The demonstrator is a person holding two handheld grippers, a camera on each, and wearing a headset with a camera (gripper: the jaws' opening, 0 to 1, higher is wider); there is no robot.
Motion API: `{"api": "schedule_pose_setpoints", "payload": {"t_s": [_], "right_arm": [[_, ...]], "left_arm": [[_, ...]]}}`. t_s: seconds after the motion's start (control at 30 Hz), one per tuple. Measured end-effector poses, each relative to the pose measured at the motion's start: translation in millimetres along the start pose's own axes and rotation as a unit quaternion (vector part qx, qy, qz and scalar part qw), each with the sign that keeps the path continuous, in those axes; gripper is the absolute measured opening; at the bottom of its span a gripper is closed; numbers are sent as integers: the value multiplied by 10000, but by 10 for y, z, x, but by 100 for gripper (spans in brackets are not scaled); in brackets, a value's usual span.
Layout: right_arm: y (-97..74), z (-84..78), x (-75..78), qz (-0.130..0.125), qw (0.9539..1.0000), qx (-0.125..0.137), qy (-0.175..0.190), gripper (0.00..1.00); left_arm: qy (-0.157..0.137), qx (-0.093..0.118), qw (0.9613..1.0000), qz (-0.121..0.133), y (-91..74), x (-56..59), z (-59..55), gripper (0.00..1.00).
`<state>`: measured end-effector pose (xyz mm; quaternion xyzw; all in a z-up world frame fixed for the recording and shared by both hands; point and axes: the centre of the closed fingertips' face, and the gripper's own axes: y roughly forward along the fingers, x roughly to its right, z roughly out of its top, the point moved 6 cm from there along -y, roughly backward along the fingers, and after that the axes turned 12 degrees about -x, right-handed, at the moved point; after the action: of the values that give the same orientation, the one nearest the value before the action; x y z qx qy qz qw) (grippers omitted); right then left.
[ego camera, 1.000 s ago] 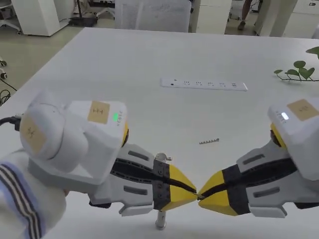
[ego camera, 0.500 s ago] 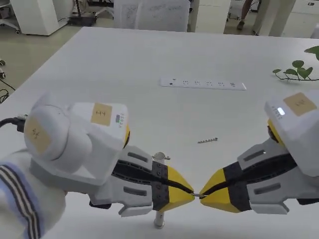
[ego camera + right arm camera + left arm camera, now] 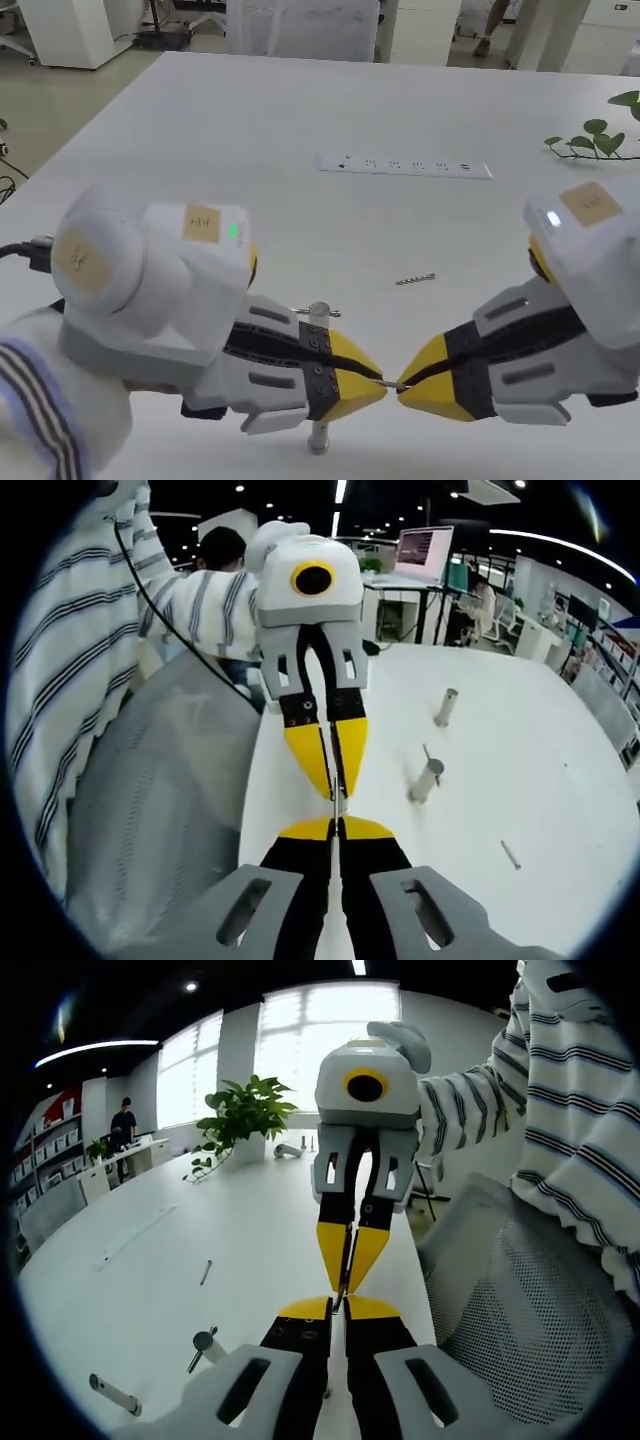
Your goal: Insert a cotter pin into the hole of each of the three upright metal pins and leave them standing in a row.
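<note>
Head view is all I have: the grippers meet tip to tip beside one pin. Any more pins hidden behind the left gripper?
Observer: Two stand apart in the right gripper view: a near pin and a far pin beyond it.
Operator: Are both grippers shut?
Observer: Each gripper view has its own jaws closed; the left gripper and right gripper seem to pinch one cotter pin between their tips.

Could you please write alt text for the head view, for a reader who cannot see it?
Two yellow-tipped claws, left claw and right claw, meet tip to tip over a white table, both shut on a thin metal cotter pin. An upright metal pin stands behind the left claw; a loose cotter pin and white power strip lie beyond.
</note>
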<state>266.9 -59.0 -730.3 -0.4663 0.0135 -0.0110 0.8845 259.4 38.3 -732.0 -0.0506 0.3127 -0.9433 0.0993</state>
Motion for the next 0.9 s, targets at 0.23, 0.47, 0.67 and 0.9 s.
{"api": "schedule_pose_setpoints", "payload": {"t_s": [0.23, 0.47, 0.67, 0.9], "right_arm": [[17, -11, -1, -95, 9998, -62, 172, 3], [85, -52, -44, -106, 9993, -158, 323, 3], [167, -77, -82, -77, 9990, -221, 390, 3], [281, -108, -136, -83, 9979, -259, 594, 3]], "left_arm": [[-11, -63, 9999, 159, -31, -28, -68, 16], [-252, -315, 9990, 166, -52, -31, -278, 19], [-357, -559, 9975, 229, -46, -27, -476, 21], [-437, -871, 9949, 260, -12, -32, -660, 21]]}}
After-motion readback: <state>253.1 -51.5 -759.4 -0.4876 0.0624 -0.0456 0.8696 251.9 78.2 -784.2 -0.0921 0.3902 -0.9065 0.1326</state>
